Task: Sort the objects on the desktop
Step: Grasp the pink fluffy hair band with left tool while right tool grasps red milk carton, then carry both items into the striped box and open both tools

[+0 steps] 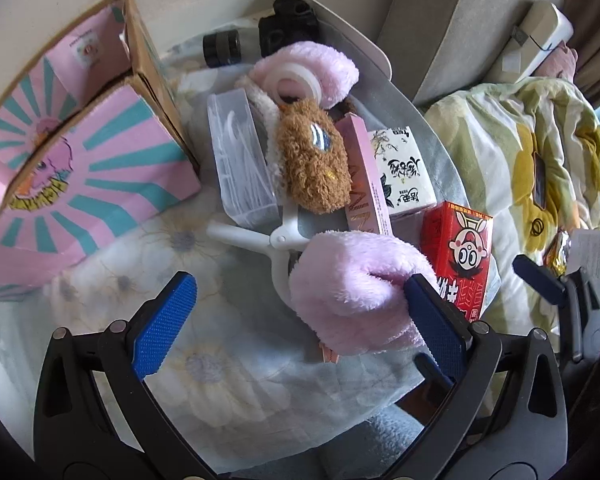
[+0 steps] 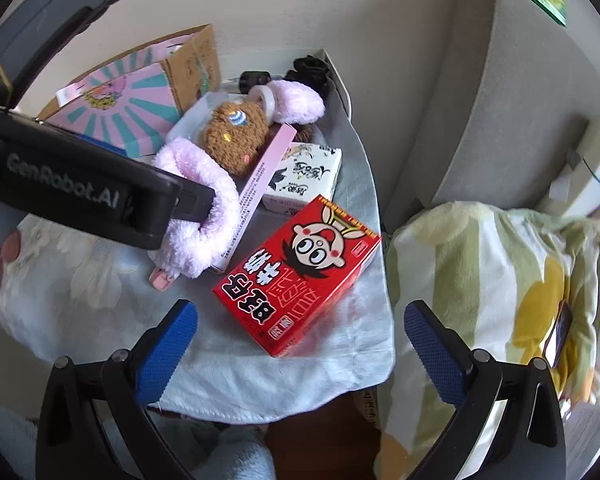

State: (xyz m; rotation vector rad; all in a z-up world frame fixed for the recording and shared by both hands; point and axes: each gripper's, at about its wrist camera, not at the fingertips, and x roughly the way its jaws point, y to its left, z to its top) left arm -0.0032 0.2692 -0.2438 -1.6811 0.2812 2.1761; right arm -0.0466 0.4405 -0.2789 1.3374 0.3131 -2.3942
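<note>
- Jaws wide apart on the left gripper (image 1: 300, 304), and its right-hand pad is pressed against the fluffy pink headband (image 1: 352, 284); nothing is pinched between the two pads.
- From the left wrist, that headband lies over white scissors (image 1: 260, 236) on the flowered cloth (image 1: 160, 240), with a brown plush toy (image 1: 316, 164), a slim pink box (image 1: 366, 176) and a clear plastic case (image 1: 240, 160) just beyond.
- At the left stands a pink and teal cardboard box (image 1: 84, 184).
- From the right wrist, the right gripper (image 2: 300, 344) hangs open too, empty, above the cloth's edge.
- Between its pads lies the red snack box (image 2: 300, 276), flat, touching a white printed pack (image 2: 304, 176).
- Whether the left gripper's body (image 2: 100, 196) touches the headband (image 2: 204, 216) from here is hard to say.
</note>
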